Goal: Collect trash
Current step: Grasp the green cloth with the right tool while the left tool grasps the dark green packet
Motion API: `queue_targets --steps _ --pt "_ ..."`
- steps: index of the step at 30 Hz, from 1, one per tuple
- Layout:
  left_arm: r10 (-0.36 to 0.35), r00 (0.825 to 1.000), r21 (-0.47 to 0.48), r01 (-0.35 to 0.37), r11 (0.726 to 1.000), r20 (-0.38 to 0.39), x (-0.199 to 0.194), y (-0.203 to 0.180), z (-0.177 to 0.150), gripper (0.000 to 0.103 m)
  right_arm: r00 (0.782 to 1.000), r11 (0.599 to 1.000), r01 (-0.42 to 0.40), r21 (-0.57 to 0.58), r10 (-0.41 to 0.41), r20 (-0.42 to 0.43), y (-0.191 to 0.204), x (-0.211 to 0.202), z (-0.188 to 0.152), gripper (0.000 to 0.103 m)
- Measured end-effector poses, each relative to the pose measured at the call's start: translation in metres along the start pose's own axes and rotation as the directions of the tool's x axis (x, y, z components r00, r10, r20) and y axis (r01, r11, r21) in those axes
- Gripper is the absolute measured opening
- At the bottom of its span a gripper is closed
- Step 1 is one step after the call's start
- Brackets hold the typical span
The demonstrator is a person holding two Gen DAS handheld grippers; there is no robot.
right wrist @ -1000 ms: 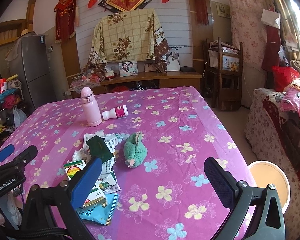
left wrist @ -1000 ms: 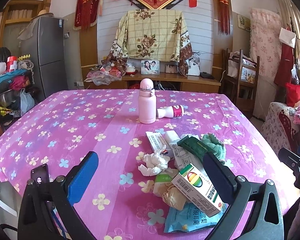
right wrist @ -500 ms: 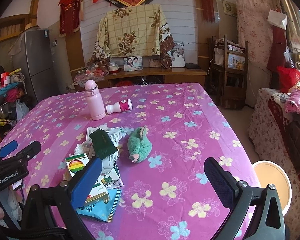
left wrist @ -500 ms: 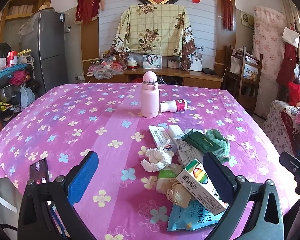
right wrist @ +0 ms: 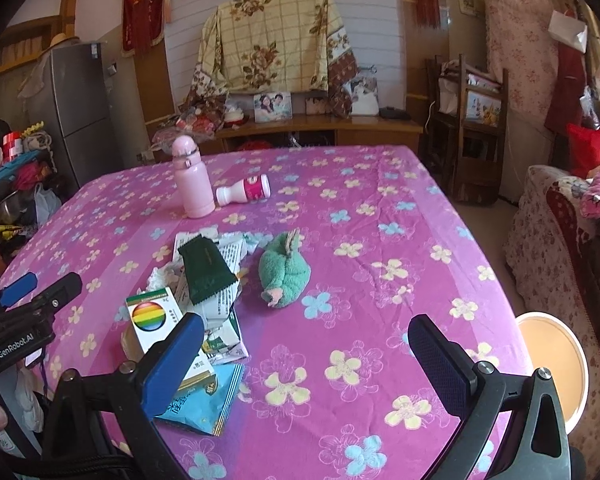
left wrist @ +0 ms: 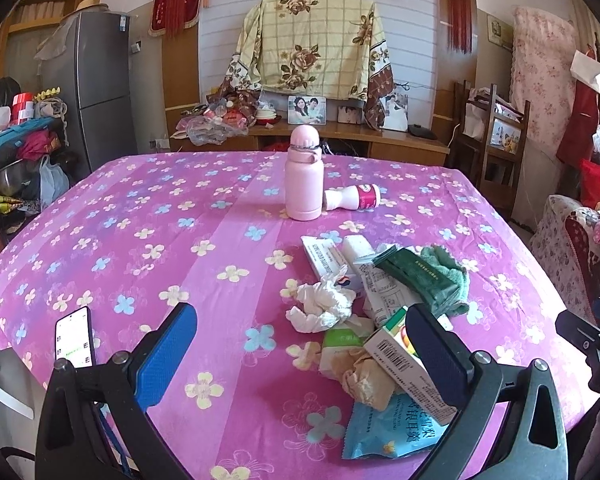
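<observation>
Left tongs (left wrist: pixel 300 352): yours, jaws spread wide, nothing between the blue pads; they hover over the near edge of the tabletop (left wrist: pixel 148 240), with the trash pile just beyond the right pad.
Right tongs (right wrist: pixel 306 356): yours, also wide open and empty, above the near right part of the tabletop; the pile lies at the left pad.
Trash pile: clustered near-centre on the purple flowered cloth, pieces touching and overlapping.
Crumpled tissue (left wrist: pixel 320 304): left edge of the pile.
Rainbow-print box (right wrist: pixel 156 320): near side, resting on a blue packet (right wrist: pixel 204 404).
Dark green wrapper (right wrist: pixel 206 272): lies across printed paper leaflets (right wrist: pixel 228 256).
Brown crumpled paper (left wrist: pixel 364 380): against the box's near left end.
Green plush toy (right wrist: pixel 286 276): just right of the pile, apart from the wrapper.
Pink flask (left wrist: pixel 303 176): upright, far of the pile.
Small white bottle (left wrist: pixel 354 198): on its side, touching or just beside the flask's right.
Phone (left wrist: pixel 75 338): lit screen, near left by your left tongs.
</observation>
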State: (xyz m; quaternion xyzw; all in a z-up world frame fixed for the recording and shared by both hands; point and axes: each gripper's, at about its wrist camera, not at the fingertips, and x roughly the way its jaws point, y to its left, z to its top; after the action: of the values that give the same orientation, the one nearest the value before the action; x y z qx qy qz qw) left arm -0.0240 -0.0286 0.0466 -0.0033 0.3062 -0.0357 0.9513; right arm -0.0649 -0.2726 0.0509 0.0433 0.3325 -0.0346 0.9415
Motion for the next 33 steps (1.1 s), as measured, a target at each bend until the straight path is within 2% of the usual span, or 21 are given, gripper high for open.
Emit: queue_targets --steps 4,12,17,19,24,26,28,29,31,33 --pt "0.012 0.999 0.005 -0.011 1.000 -0.031 0.008 0.010 -0.002 0.103 1.000 1.000 -0.010 -0.009 0.010 -0.026 -0.002 0.012 0.005 0.103" --pt "-0.051 0.987 -0.032 0.047 0.998 -0.154 0.033 0.030 -0.001 0.103 0.995 0.998 -0.043 -0.045 0.039 -0.096 -0.006 0.059 0.022 0.103" --pt "-0.098 0.978 -0.039 0.093 0.995 -0.184 0.047 0.017 0.013 0.103 0.988 0.998 -0.059 -0.021 0.056 -0.147 -0.012 0.106 0.036 0.100" --pt "-0.116 0.973 -0.036 0.111 0.993 -0.198 0.053 0.008 0.020 0.103 0.978 0.995 -0.096 0.012 0.097 -0.183 -0.015 0.126 0.043 0.093" --pt "-0.141 0.956 0.003 0.146 0.989 -0.257 0.077 -0.020 0.039 0.103 0.959 0.992 -0.125 0.031 0.129 -0.251 -0.010 0.169 0.052 0.091" --pt "-0.155 0.947 0.003 0.162 0.987 -0.280 0.088 -0.031 0.048 0.103 0.950 0.989 -0.143 0.032 0.147 -0.277 -0.007 0.185 0.053 0.085" --pt "-0.159 0.941 0.010 0.170 0.985 -0.298 0.098 -0.041 0.055 0.103 0.937 0.986 -0.159 0.041 0.164 -0.309 -0.008 0.198 0.051 0.066" --pt "-0.160 0.937 0.013 0.173 0.985 -0.311 0.104 -0.047 0.058 0.103 0.923 0.979 -0.194 0.071 0.206 -0.326 -0.010 0.204 0.050 0.063" --pt "-0.159 0.924 0.012 0.174 0.985 -0.347 0.117 -0.057 0.061 0.103 0.890 0.951 -0.268 0.153 0.305 -0.340 -0.018 0.210 0.046 0.050" --pt "-0.167 0.912 0.005 0.183 0.983 -0.374 0.125 -0.064 0.062 0.102 0.886 0.943 -0.282 0.178 0.327 -0.329 -0.023 0.207 0.045 0.044"
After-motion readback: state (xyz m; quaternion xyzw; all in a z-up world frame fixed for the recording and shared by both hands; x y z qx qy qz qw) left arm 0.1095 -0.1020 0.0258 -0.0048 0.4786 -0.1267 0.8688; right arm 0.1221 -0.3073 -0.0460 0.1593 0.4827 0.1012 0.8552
